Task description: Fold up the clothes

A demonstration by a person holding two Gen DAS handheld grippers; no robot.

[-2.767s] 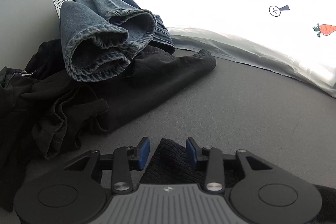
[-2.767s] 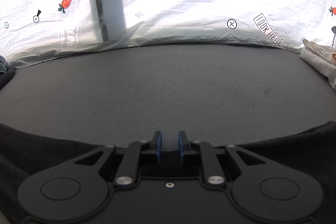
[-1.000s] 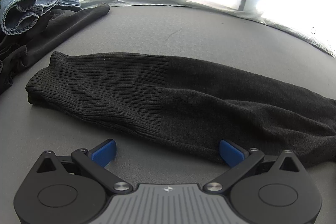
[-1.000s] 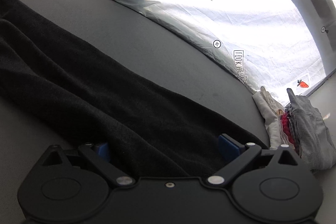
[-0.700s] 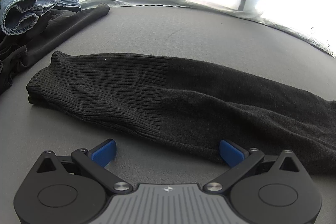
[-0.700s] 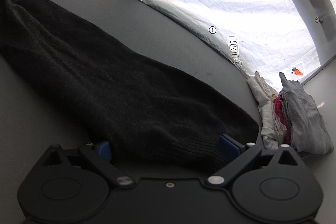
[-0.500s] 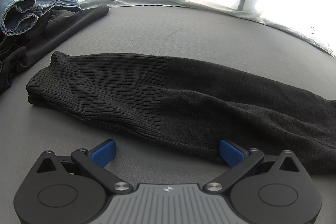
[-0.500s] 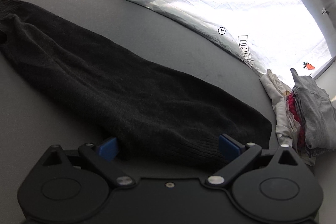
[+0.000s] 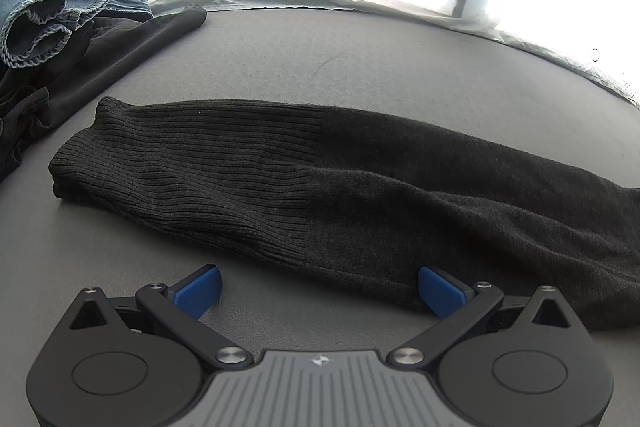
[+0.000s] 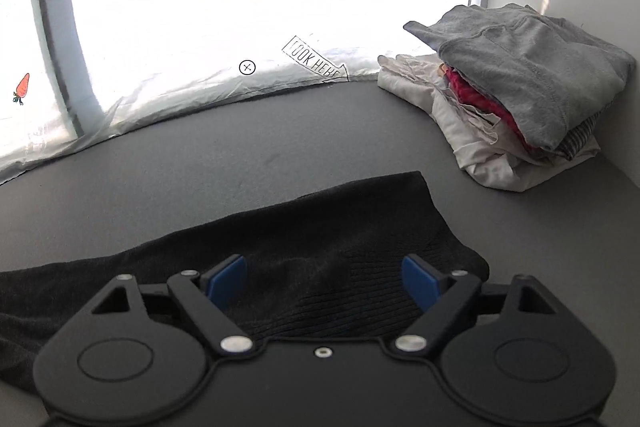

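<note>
A dark knit garment [image 9: 320, 183] lies flat in a long band across the grey table [image 9: 360, 67], ribbed at its left end. My left gripper [image 9: 318, 289] is open and empty just in front of its near edge. In the right wrist view the garment's other ribbed end [image 10: 320, 247] lies under my right gripper [image 10: 324, 281], which is open and empty with its blue pads [image 10: 226, 281] hovering over the cloth.
A heap of unfolded clothes, blue jeans [image 9: 52, 11] on black garments [image 9: 80, 59], sits at the far left. A stack of folded clothes [image 10: 520, 107] with a grey top stands at the far right by the wall. A white printed sheet [image 10: 240, 27] hangs behind the table.
The left gripper has stayed still and open. The right gripper has swung right toward the garment's right end, so the folded stack now stands larger ahead.
</note>
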